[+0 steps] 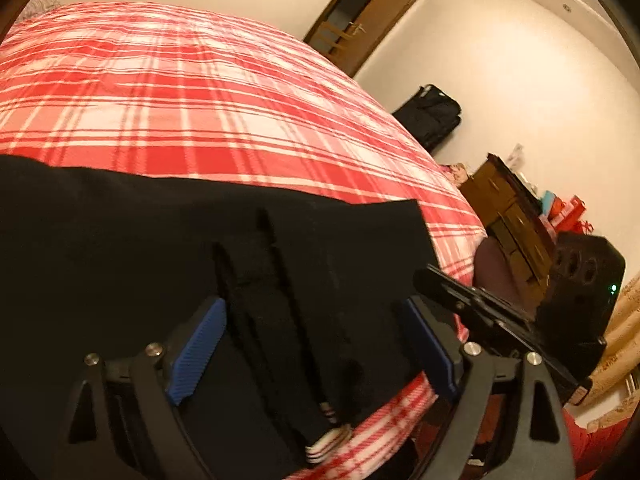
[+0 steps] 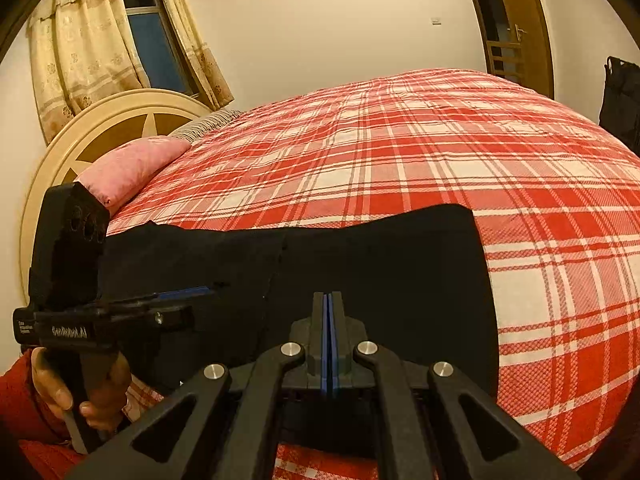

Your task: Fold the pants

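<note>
Black pants [image 1: 120,240] lie flat on the red plaid bed near its front edge; they also show in the right wrist view [image 2: 380,264]. A striped cuff or band [image 1: 328,440] shows at the near edge. My left gripper [image 1: 316,320] is open, its blue pads [image 1: 196,348] spread over the pants' near edge with cloth between them. My right gripper [image 2: 328,308] is shut, its pads pressed together over the pants; whether cloth is pinched I cannot tell. Each gripper shows in the other's view, the left [image 2: 72,280] and the right [image 1: 560,304].
The red plaid bedspread [image 2: 440,152] covers the bed. A pink pillow [image 2: 128,168] and round headboard [image 2: 80,140] are at the left. A black bag [image 1: 432,116], a wooden dresser [image 1: 512,216] and a door [image 1: 368,12] stand beyond the bed. A curtained window [image 2: 148,36] is behind.
</note>
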Action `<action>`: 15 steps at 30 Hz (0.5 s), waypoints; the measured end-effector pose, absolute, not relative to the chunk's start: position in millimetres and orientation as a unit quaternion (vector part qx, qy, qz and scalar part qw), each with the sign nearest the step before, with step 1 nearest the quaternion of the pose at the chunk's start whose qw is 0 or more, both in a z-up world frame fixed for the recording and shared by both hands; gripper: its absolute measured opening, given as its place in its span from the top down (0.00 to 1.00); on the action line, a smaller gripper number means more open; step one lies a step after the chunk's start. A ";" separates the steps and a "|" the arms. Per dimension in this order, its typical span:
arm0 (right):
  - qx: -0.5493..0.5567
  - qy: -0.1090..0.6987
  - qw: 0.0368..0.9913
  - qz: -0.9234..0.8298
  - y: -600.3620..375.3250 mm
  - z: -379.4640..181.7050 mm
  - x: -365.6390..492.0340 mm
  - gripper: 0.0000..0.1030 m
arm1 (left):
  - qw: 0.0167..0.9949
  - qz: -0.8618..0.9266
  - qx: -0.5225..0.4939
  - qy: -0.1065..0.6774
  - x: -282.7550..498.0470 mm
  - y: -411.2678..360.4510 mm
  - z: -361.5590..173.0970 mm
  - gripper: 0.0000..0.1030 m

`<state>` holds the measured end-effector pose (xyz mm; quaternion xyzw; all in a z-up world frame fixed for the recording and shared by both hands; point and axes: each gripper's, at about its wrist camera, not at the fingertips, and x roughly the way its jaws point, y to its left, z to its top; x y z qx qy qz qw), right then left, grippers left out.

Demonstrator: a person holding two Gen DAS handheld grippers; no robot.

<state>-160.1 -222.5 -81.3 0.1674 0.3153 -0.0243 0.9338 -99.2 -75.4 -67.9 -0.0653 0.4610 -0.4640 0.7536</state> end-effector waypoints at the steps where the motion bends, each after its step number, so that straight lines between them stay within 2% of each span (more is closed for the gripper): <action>1: 0.171 0.317 0.933 -0.025 -223.7 -83.2 -159.7 0.99 | 0.751 -0.463 -0.077 0.464 -97.8 -73.5 -67.9 0.14; 7: 0.187 0.319 0.929 -0.026 -229.9 -87.9 -160.6 0.99 | 0.711 -0.491 -0.097 0.493 -106.1 -84.6 -68.6 0.14; 9: 0.186 0.315 0.930 -0.027 -230.8 -86.9 -161.7 0.99 | 0.711 -0.497 -0.091 0.489 -111.0 -91.1 -68.0 0.17; 12: 0.179 0.309 0.934 -0.030 -231.0 -85.5 -162.9 0.99 | 0.703 -0.496 -0.107 0.499 -104.8 -93.9 -68.7 0.42; 14: 0.180 0.308 0.934 -0.030 -231.5 -86.0 -163.1 0.98 | 0.687 -0.497 -0.127 0.514 -98.9 -94.0 -72.9 0.80; 15: 0.180 0.307 0.934 -0.029 -231.5 -86.5 -162.8 0.99 | 0.684 -0.495 -0.128 0.521 -97.6 -95.3 -75.3 0.89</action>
